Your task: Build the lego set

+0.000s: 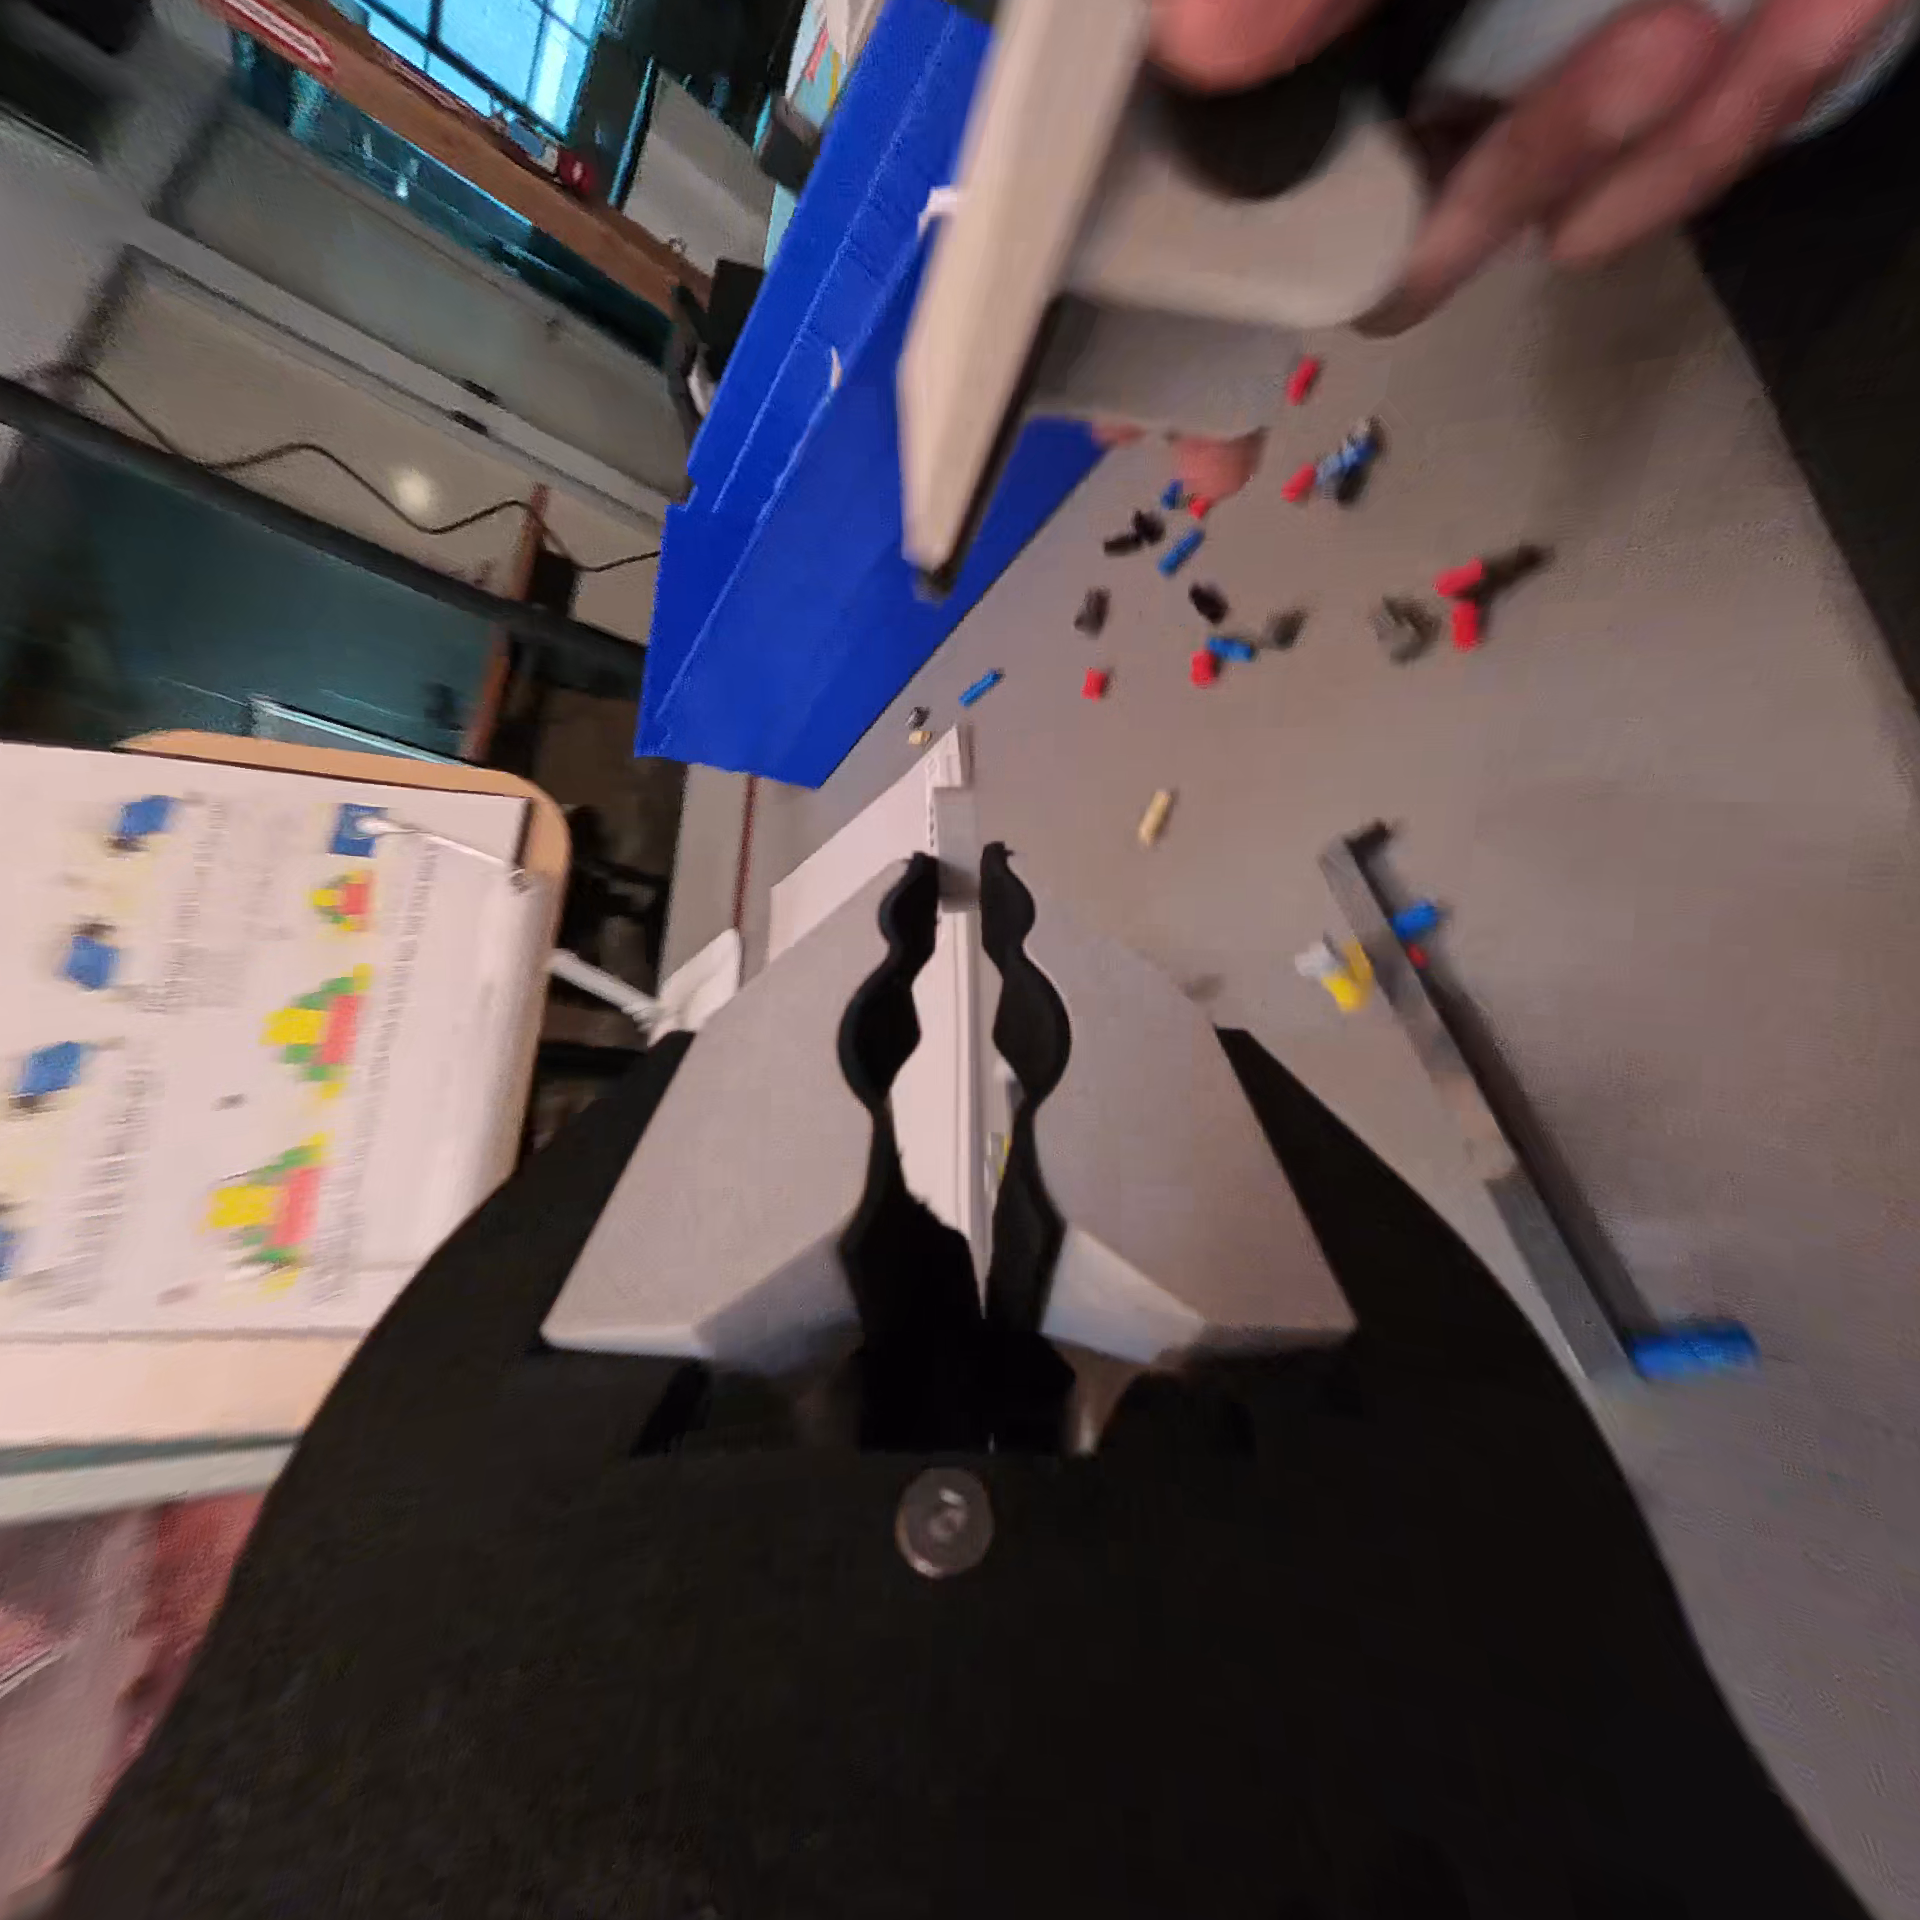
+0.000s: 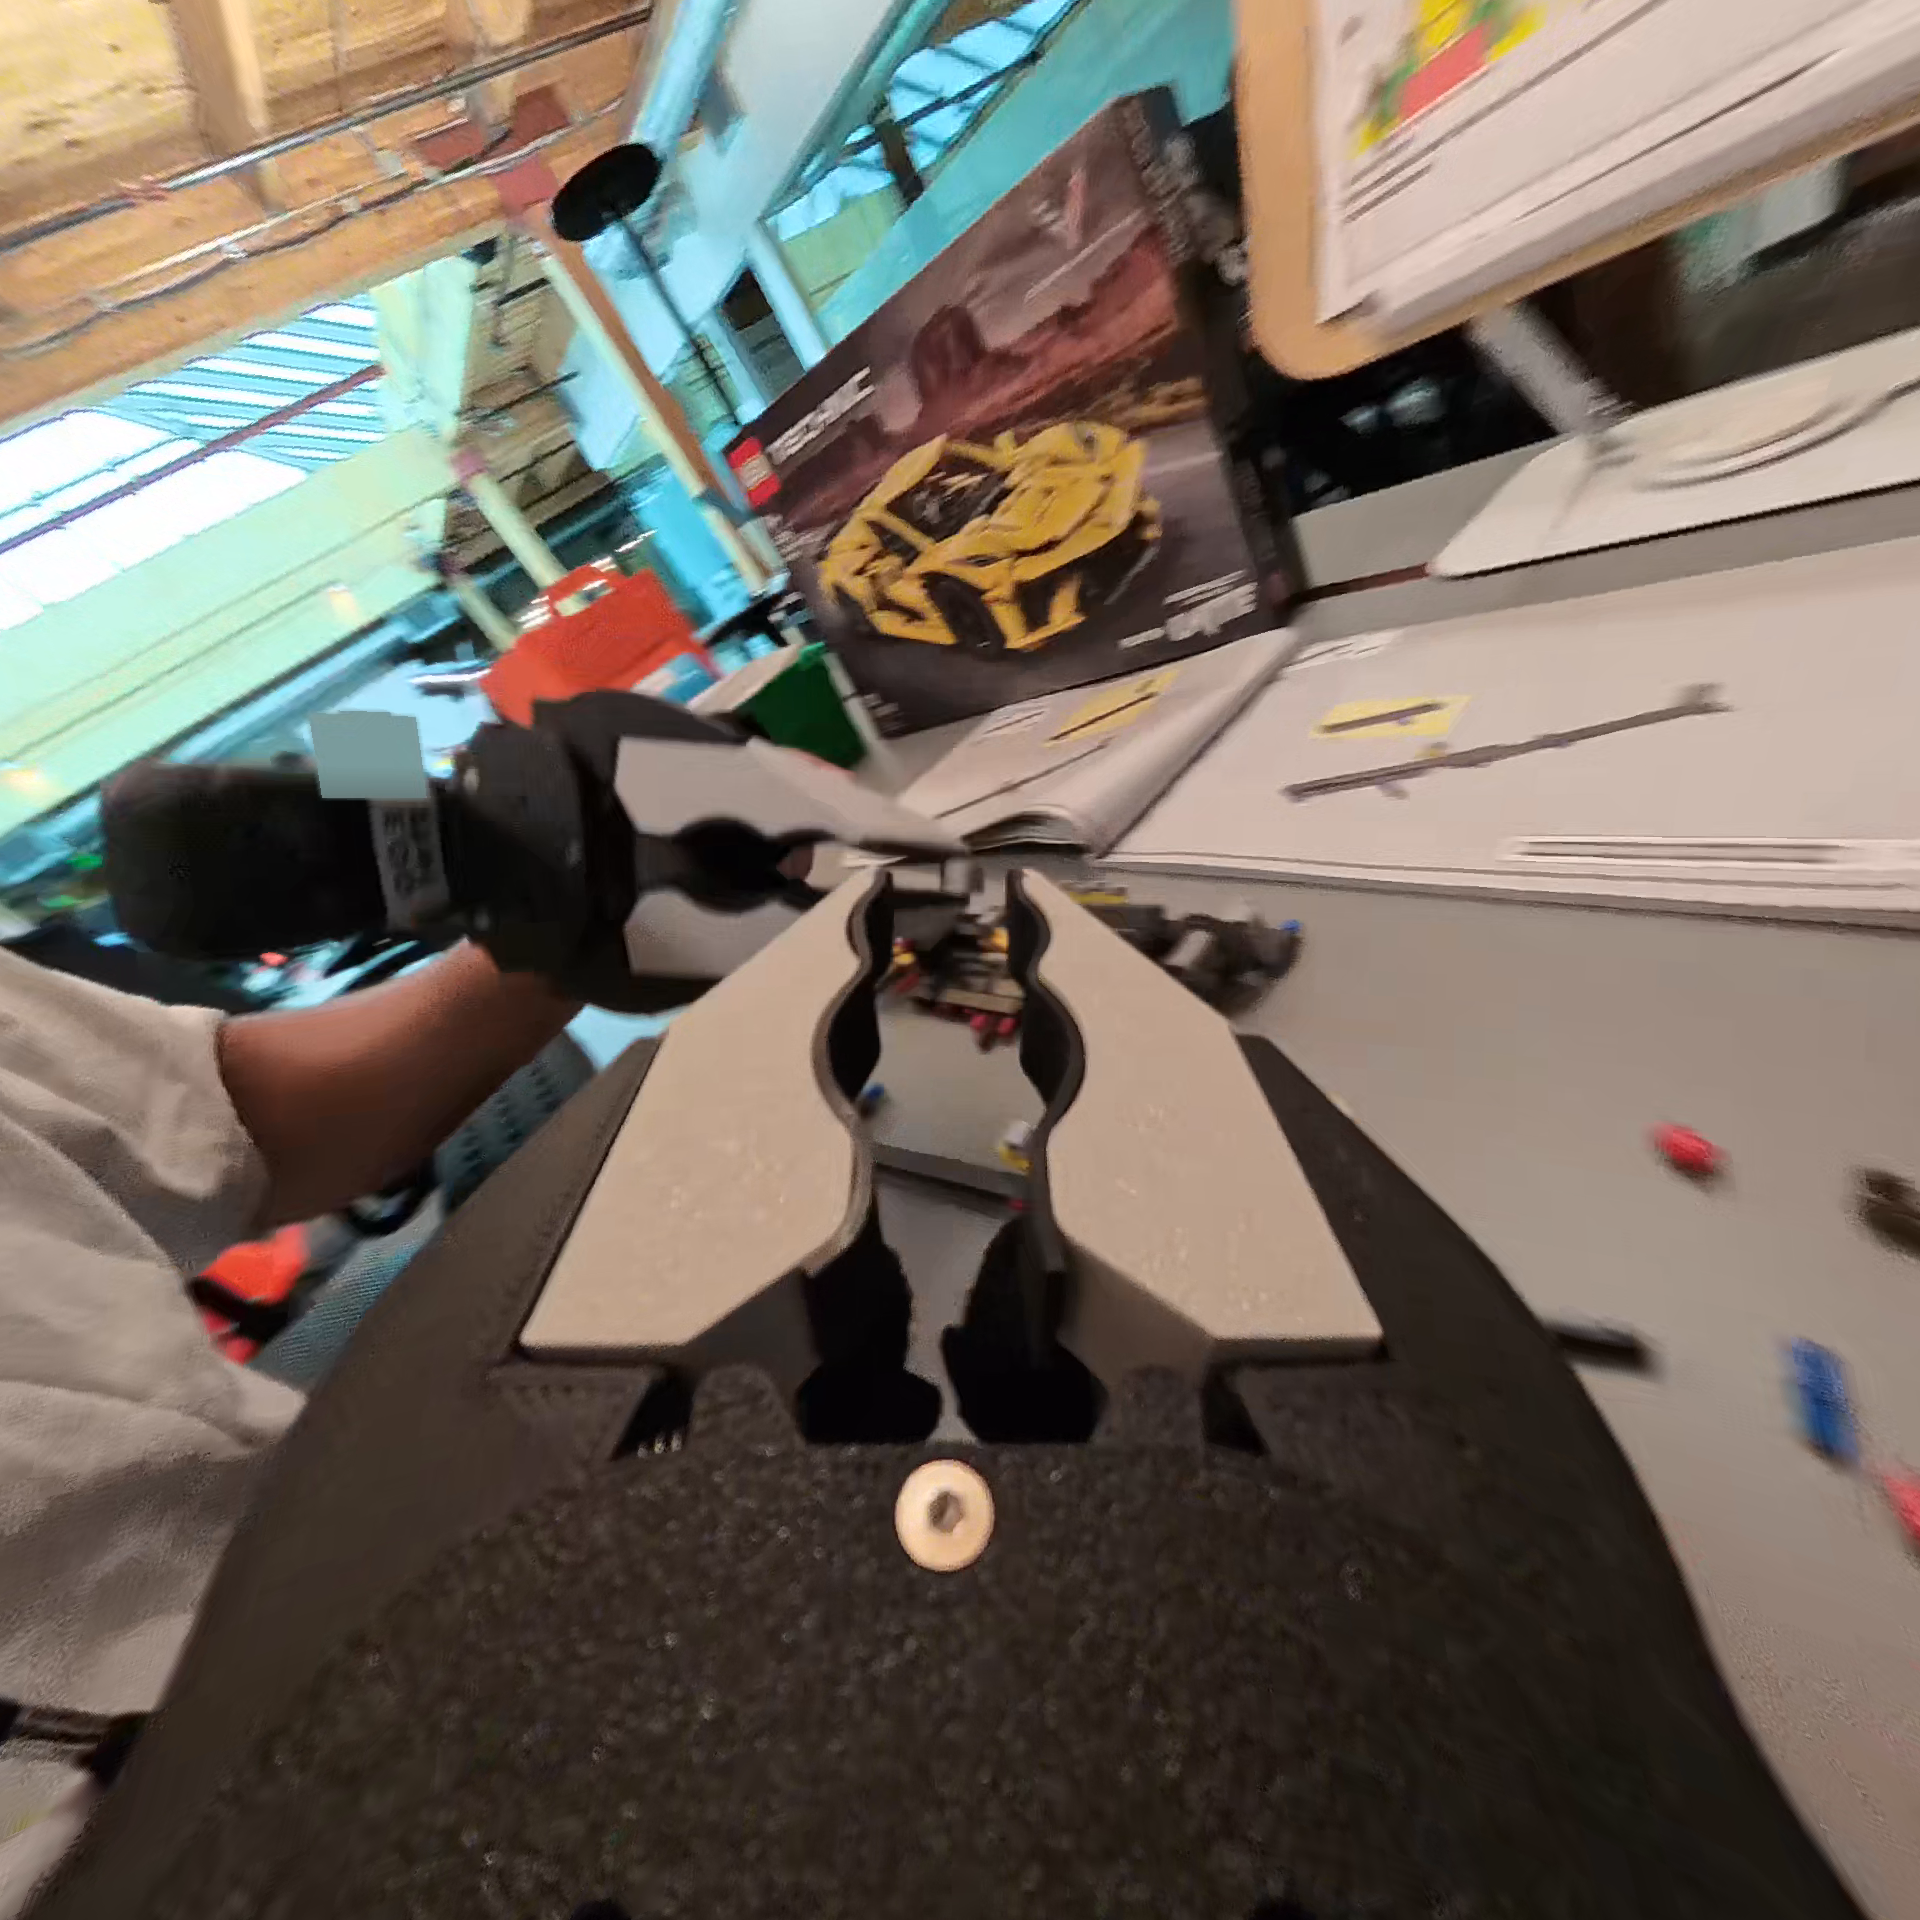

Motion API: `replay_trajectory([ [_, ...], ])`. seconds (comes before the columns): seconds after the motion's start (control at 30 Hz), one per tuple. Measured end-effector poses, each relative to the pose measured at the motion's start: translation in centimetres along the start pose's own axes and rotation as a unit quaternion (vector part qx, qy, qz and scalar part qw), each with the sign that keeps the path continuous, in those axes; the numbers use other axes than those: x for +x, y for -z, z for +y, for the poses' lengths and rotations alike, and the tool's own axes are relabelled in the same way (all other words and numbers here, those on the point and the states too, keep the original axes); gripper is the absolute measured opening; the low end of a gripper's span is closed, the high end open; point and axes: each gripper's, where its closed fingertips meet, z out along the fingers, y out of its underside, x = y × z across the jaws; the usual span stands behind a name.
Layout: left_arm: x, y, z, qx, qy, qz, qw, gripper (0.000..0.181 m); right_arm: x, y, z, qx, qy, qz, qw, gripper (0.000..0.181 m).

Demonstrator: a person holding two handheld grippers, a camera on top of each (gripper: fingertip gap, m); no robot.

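A: Table (image 1: 1662, 831) first: grey, wide, under everything. Beyond its far edge, big blue bin (image 1: 831, 468).

B: Seen from the right wrist, set box (image 2: 1018, 499) upright at the back of the table, dark, yellow car pictured on the front. Above and right of it, rounded board (image 2: 1278, 260) tilted, printed sheet (image 2: 1558, 135) of coloured building steps on it.

A: Open instruction booklet (image 2: 1091, 769) flat on the table, just in front of the box.

B: Grippers next?

A: Left gripper (image 1: 961, 868) nearly closed, only a thin slit between the tips, right at the booklet's near edge. Pinching a page or not: impossible to tell. Right gripper (image 2: 951, 883) released, jaws well apart, empty, above the table and pointed at the build.

B: And the build itself?

A: Partly built model (image 2: 1143, 945) on the table just in front of the booklet, dark frame with yellow and red bits, blurred, untouched by either gripper.

B: Smaller still: long grey beam (image 1: 1455, 1070) flat on the table to the right of the left gripper, blue piece (image 1: 1694, 1351) at its near end.

A: Last, loose pieces (image 1: 1247, 582), red, blue and black, scattered farther out near the bin, and one tan piece (image 1: 1155, 816) apart from them, nearer the left fingertips
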Motion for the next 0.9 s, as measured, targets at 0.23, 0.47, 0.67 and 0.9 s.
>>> replay_trajectory([
  [0.23, 1.0, 6.2, 1.3, -0.03, -0.033, -0.051, 0.998, 0.007, -5.4, -7.4, 4.8, -0.148, 0.021, -0.108, 0.983, 0.008],
  [0.47, 4.0, 9.8, 5.8, -0.073, 0.09, 0.023, 0.993, 0.021, -6.4, -9.2, 8.2, -0.219, 0.099, -0.092, 0.966, 0.005],
  [0.67, 8.8, 12.1, 9.8, -0.087, 0.351, 0.185, 0.914, 0.029, -3.0, -8.0, 12.7, -0.342, 0.175, -0.01, 0.923, 0.006],
  [0.9, 10.6, 10.1, 10.5, -0.122, 0.35, 0.207, 0.905, 0.013, -0.6, -9.6, 14.3, -0.389, 0.225, 0.027, 0.893, 0.006],
])
